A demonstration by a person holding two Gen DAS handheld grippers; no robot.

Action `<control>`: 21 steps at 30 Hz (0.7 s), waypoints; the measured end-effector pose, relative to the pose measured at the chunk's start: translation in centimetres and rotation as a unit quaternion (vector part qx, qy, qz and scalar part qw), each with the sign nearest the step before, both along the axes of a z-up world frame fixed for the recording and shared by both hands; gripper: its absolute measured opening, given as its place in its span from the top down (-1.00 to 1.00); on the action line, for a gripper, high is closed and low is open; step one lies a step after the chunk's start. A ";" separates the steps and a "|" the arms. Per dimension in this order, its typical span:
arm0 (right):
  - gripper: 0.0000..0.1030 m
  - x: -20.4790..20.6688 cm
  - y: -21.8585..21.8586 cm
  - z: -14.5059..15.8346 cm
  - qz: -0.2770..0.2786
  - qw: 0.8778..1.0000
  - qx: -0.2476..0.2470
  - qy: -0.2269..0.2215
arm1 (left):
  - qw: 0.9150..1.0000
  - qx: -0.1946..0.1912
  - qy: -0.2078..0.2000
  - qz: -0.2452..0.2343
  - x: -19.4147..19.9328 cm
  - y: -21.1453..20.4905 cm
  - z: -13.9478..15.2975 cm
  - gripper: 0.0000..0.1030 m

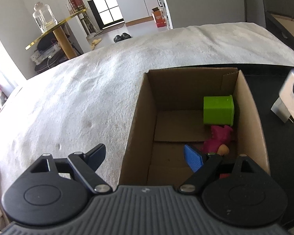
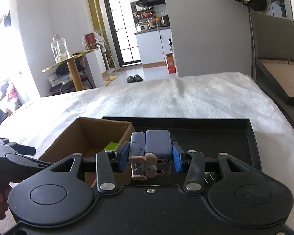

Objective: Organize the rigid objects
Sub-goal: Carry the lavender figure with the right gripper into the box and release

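Note:
An open cardboard box (image 1: 141,105) stands on the white bed cover. Inside lie a green plastic container (image 1: 218,109) on its side and a pink plush toy (image 1: 218,139). My left gripper (image 1: 145,156) is open and empty, its fingers astride the box's left wall. My right gripper (image 2: 150,157) is shut on a blue-grey blocky toy figure (image 2: 156,146), held above the black tray (image 2: 215,135) just right of the box (image 2: 68,137). The toy also shows blurred at the right edge of the left wrist view (image 1: 292,99).
The black tray (image 1: 280,137) lies against the box's right side. The white bed cover (image 1: 78,98) spreads left and beyond. A gold side table with a glass jar (image 2: 59,49) stands past the bed's far left corner. A dark headboard (image 2: 274,39) is at far right.

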State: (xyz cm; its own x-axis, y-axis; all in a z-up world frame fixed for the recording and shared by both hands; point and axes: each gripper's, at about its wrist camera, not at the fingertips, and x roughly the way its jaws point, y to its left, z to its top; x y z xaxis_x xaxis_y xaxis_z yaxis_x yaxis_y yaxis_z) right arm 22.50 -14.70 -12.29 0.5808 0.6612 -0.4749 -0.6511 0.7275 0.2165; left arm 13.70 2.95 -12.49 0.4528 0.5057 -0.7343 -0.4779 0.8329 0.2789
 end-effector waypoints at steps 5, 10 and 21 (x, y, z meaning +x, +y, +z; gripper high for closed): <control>0.15 -0.4 1.3 0.9 0.004 1.000 0.013 -0.009 | 1.000 -0.006 -0.008 0.002 -0.7 0.8 0.2 -0.66; 0.15 -1.4 2.7 1.7 0.021 0.999 0.023 -0.020 | 1.000 -0.013 -0.021 0.006 -1.5 1.5 0.3 -0.66; 0.14 -3.3 6.3 1.8 0.039 0.999 -0.003 -0.019 | 0.998 -0.037 -0.056 -0.011 -3.1 2.5 0.1 -0.51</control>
State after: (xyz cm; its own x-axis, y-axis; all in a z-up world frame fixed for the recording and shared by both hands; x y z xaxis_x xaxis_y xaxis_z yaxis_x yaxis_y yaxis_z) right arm 19.19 -8.37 -10.49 0.5449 0.7026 -0.4576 -0.7141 0.6749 0.1860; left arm 10.60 5.46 -12.43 0.5450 0.4416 -0.7127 -0.4844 0.8597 0.1622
